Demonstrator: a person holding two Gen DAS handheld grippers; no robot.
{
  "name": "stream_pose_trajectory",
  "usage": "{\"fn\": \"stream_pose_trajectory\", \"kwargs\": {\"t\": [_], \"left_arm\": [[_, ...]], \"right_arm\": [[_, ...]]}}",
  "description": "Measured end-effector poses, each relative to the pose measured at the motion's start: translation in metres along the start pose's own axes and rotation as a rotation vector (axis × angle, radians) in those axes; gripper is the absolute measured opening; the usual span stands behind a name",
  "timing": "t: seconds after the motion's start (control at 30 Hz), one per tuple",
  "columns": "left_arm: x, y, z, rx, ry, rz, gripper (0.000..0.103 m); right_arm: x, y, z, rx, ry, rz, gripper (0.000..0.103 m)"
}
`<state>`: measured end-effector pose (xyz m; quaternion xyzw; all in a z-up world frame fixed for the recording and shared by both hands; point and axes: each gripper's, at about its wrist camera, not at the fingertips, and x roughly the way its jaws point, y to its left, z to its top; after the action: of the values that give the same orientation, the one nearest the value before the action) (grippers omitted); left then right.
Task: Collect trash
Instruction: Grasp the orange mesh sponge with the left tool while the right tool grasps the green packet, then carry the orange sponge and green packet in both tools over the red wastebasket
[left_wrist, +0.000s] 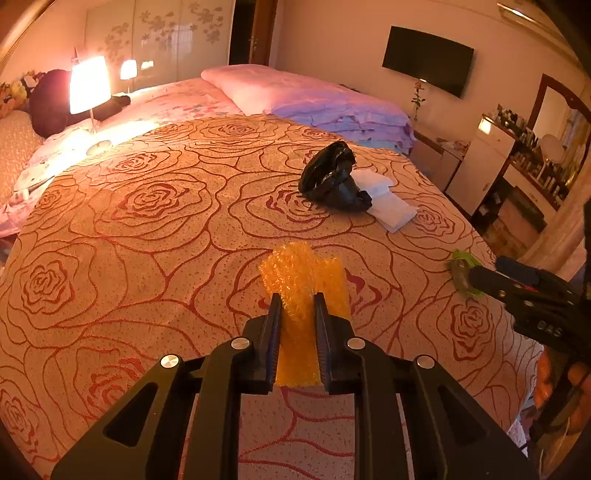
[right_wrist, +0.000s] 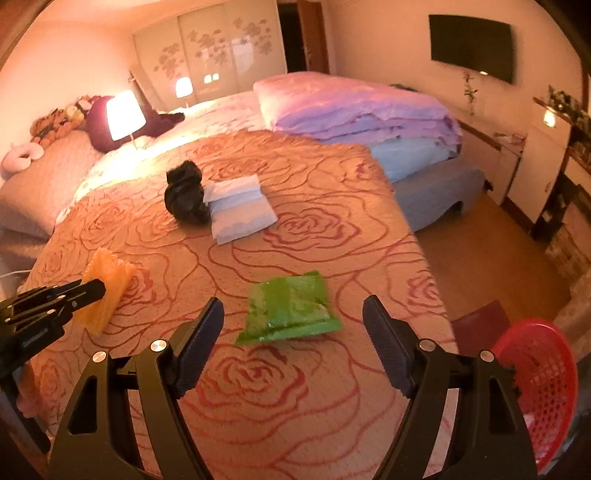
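My left gripper (left_wrist: 295, 297) is shut on a piece of orange bubble wrap (left_wrist: 303, 273), held just above the rose-patterned bedspread (left_wrist: 147, 236); it also shows in the right wrist view (right_wrist: 107, 284). My right gripper (right_wrist: 293, 308) is open wide, its fingers either side of a green plastic wrapper (right_wrist: 290, 308) lying flat on the bedspread (right_wrist: 332, 236). The wrapper shows in the left wrist view (left_wrist: 463, 271) at the right gripper's tip. A crumpled black plastic bag (left_wrist: 332, 177) (right_wrist: 184, 194) lies further up the bed beside white folded tissues (left_wrist: 388, 201) (right_wrist: 240, 206).
A red mesh basket (right_wrist: 539, 387) stands on the floor off the bed's right edge. Folded pink and purple quilts (right_wrist: 354, 107) lie at the far side of the bed. A lit lamp (left_wrist: 89, 85) stands at the far left. Cabinets (left_wrist: 480, 162) line the right wall.
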<state>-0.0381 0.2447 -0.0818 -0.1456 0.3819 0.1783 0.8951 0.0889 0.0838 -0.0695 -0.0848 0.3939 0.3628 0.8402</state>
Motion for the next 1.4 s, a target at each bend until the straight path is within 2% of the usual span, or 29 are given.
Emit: {"fn": "stream_pose_trajectory", "kwargs": {"t": [0.07, 0.23, 0.57, 1.13, 1.4], "left_arm": [[0.000, 0.001, -0.001, -0.003, -0.002, -0.002, 0.016], [-0.001, 0.001, -0.003, -0.004, -0.004, -0.003, 0.016], [-0.004, -0.002, -0.005, 0.005, -0.004, 0.001, 0.016], [-0.026, -0.035, -0.008, 0.069, -0.033, -0.029, 0.016], [-0.033, -0.054, -0.013, 0.109, -0.034, -0.048, 0.016]], "right_arm": [[0.005, 0.002, 0.001, -0.010, 0.009, 0.000, 0.074], [0.019, 0.003, 0.000, -0.022, 0.047, 0.009, 0.059], [0.010, 0.005, -0.009, -0.009, 0.012, 0.008, 0.059], [-0.049, -0.005, -0.025, 0.077, -0.087, 0.026, 0.058], [-0.067, -0.008, -0.036, 0.081, -0.116, 0.003, 0.058]]}}
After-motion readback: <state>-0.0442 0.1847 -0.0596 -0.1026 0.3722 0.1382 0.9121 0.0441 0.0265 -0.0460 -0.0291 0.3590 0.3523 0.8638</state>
